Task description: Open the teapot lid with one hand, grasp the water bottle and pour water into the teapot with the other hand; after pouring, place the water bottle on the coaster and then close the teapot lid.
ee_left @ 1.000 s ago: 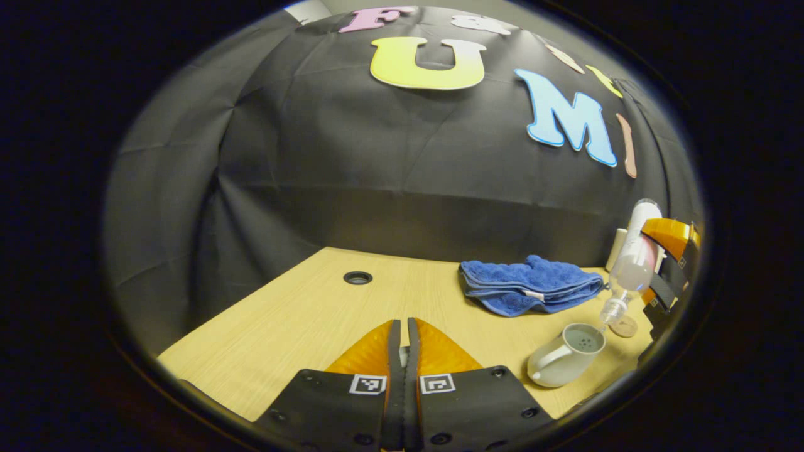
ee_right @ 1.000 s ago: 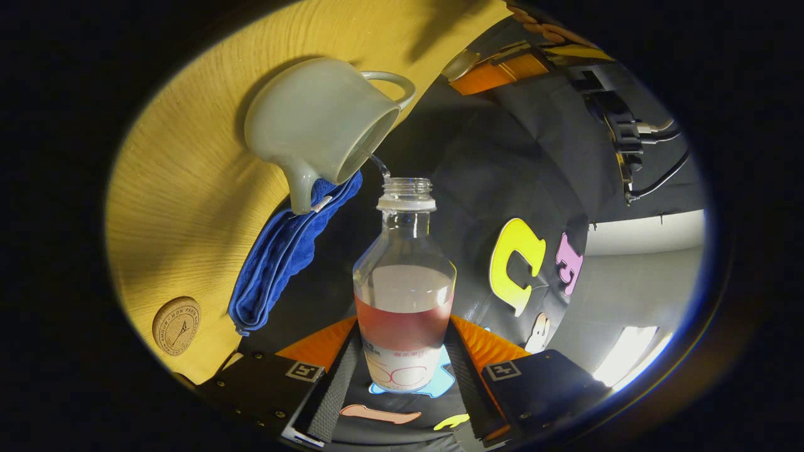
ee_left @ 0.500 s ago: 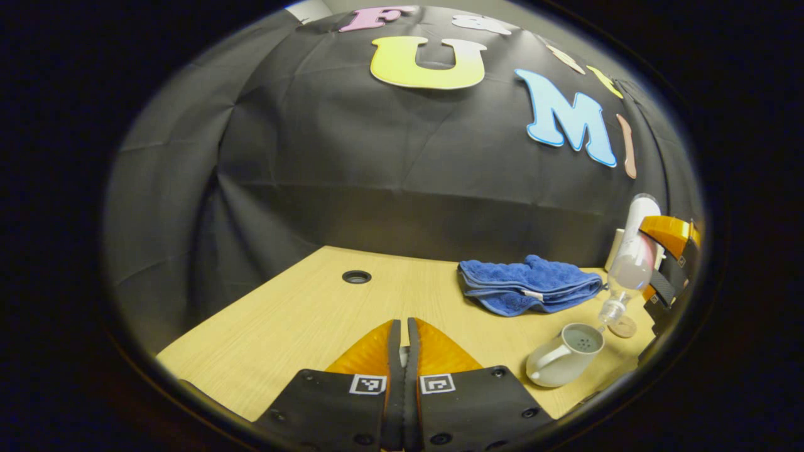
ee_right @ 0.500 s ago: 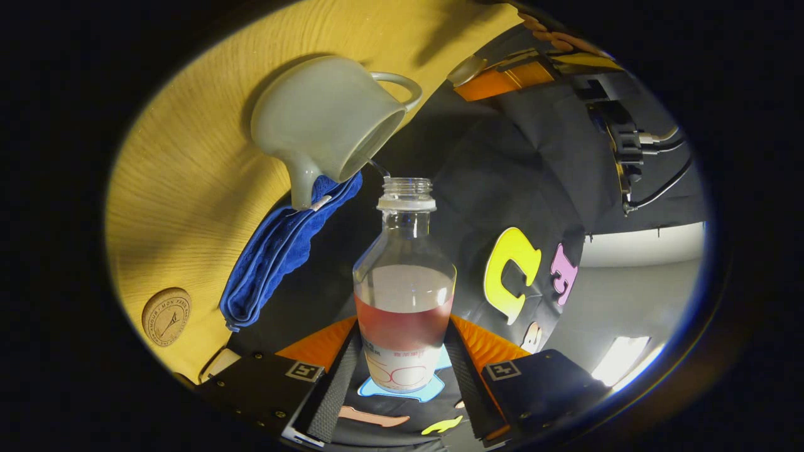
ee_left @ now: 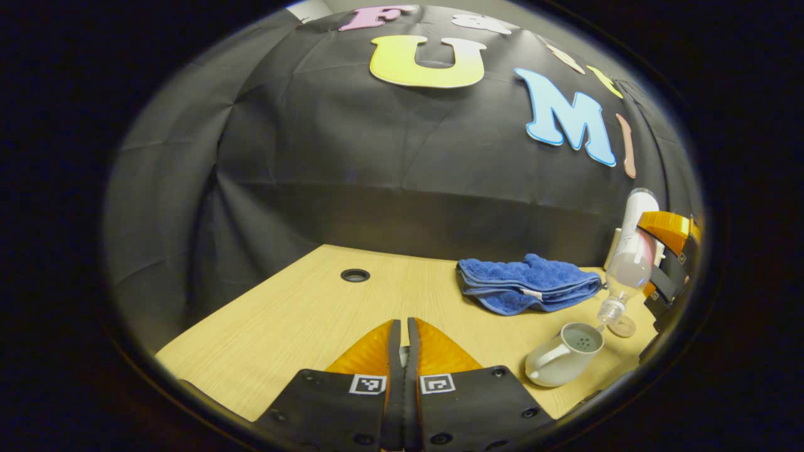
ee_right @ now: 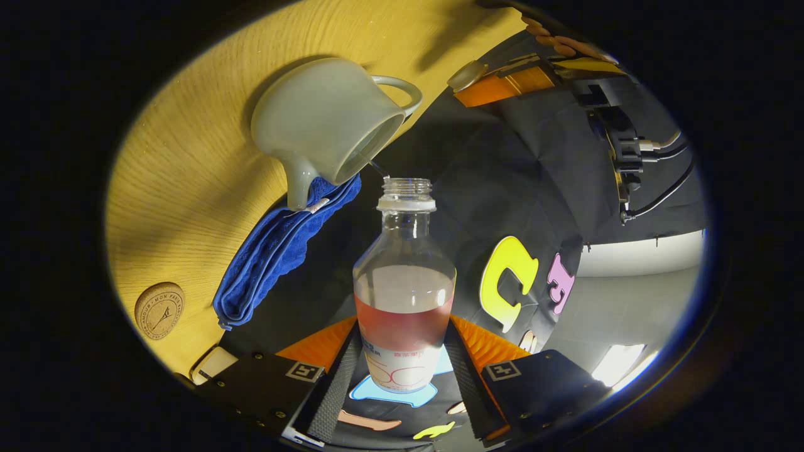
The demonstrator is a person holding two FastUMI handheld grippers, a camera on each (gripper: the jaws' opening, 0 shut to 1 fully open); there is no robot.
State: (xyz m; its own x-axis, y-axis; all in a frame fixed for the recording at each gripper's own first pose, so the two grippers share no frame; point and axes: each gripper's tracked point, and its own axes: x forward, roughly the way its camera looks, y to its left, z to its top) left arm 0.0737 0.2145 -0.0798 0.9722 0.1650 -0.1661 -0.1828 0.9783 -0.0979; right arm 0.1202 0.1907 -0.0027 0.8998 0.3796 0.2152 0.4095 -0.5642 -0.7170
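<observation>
The right hand-held gripper (ee_right: 402, 351) is clamped on the water bottle (ee_right: 404, 295), tipped mouth-down over the open teapot (ee_left: 563, 355) near the counter's (ee_left: 301, 314) right edge. The left hand-held gripper (ee_left: 402, 351) is pinched on the lid (ee_right: 466, 75).

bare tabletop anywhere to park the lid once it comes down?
Widest free patch: the table between the cable hole and the blue towel, ahead of the left gripper. Crowded at the far right: teapot, coaster and tipped water bottle in the right gripper bunch together beside the towel.
</observation>
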